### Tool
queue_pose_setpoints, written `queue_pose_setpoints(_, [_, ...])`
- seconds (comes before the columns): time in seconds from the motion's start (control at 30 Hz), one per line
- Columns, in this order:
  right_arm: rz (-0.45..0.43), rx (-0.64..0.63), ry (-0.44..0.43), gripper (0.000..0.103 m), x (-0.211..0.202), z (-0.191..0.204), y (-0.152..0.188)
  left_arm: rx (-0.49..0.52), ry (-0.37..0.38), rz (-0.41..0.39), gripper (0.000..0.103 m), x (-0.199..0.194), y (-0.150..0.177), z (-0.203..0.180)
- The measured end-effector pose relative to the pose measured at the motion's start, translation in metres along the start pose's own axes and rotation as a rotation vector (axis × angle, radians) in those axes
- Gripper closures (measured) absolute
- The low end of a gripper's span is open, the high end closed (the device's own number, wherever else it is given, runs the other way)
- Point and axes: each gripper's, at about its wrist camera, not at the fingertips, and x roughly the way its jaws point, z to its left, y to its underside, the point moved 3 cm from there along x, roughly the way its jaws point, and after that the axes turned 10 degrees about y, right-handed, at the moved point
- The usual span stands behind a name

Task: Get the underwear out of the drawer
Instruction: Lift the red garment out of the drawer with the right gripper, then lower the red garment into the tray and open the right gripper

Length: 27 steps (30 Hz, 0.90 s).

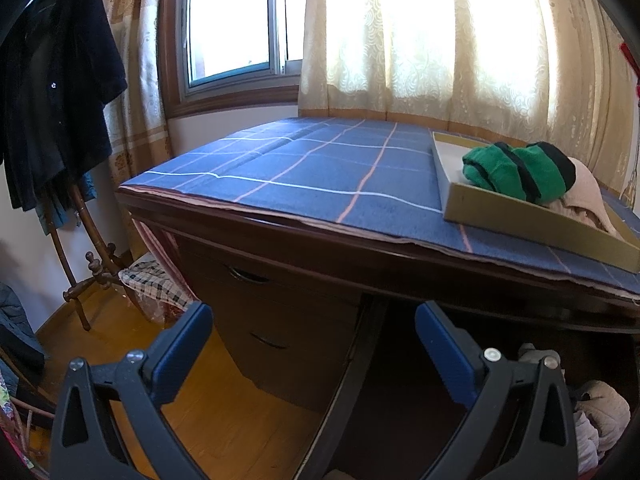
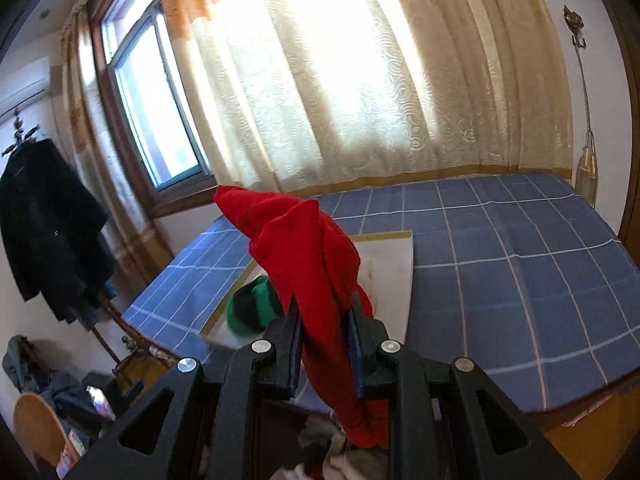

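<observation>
Sunlit cream curtains (image 1: 420,40) hang behind a dark wooden bench (image 1: 360,256) covered with a blue checked cloth (image 1: 304,168). On the cloth lies a shallow gold-sided tray (image 1: 520,216) holding a green and black rolled garment (image 1: 516,172) that lies on a beige piece of cloth (image 1: 584,196).

The right gripper (image 2: 325,320) is pinching red underwear (image 2: 308,240) between its pads; the fabric stands up above the fingers and also hangs down below them, over the tray and the bench edge. Under it, pale crumpled clothes (image 2: 340,460) show at the bottom of the right wrist view.

The left gripper (image 1: 314,328) is spread wide with nothing between its blue pads (image 1: 444,356), pointing at the bench front beside closed drawers (image 1: 272,320). More pale clothing (image 1: 600,412) lies low to its right. A dark coat (image 1: 56,92) hangs on a stand at left.
</observation>
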Motion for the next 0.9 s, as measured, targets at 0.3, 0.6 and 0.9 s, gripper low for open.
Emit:
queue_pose_setpoints(0.3, [0.002,-0.047,0.067,0.082,0.059,0.002,-0.039,0.001,0.002,0.0,0.0,0.001,0.0,-0.001])
queue_pose_setpoints(0.6, [0.107,-0.067,0.23,0.082,0.154,-0.005,-0.063,0.0,0.003,0.0,0.0,0.001,0.0,-0.001])
queue_pose_setpoints(0.9, [0.203,-0.135,0.33,0.082,0.221,0.01,-0.068,0.002,0.009,0.004,0.0,0.005,-0.001,-0.006])
